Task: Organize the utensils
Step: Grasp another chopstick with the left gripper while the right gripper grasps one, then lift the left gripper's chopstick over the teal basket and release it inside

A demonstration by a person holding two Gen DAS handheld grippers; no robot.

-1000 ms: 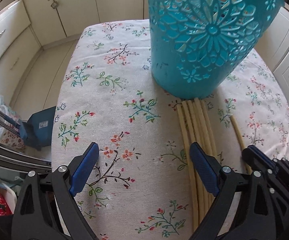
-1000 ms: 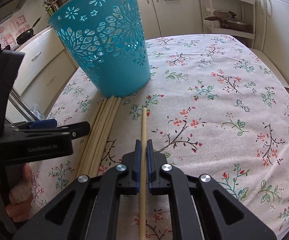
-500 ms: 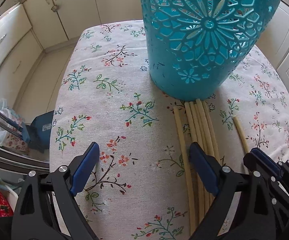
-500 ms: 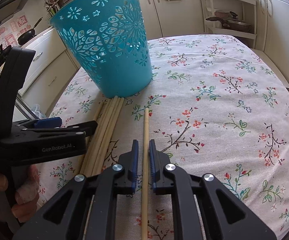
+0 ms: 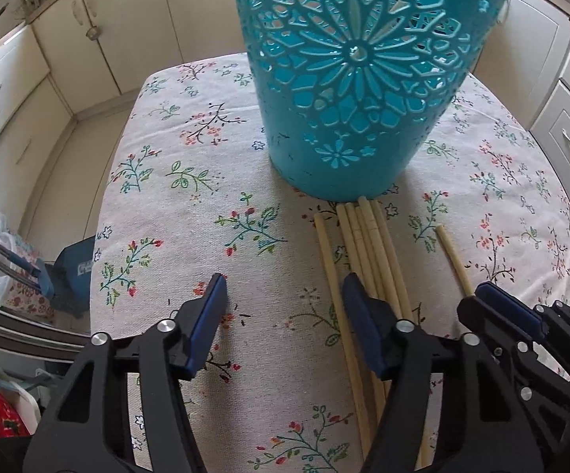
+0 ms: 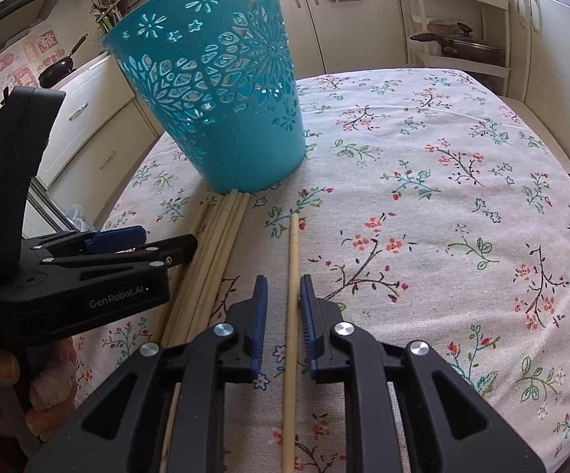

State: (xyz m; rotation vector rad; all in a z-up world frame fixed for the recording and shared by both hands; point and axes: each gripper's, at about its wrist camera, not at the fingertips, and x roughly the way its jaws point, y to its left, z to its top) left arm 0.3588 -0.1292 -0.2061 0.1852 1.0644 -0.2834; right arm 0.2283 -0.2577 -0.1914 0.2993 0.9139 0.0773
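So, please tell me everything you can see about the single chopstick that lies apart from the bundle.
The single chopstick is a thin, straight, pale stick that looks like bamboo or wood. It lies flat on the floral tablecloth, its far end pointing toward the blue basket without reaching it. It lies apart from the chopstick bundle. It runs between the pads of the right gripper, whose jaws are opening; they do not touch it.

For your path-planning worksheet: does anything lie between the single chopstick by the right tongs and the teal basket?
Nothing visible does. The single chopstick lies between the opening right tongs; only bare tablecloth separates its tip from the teal basket.
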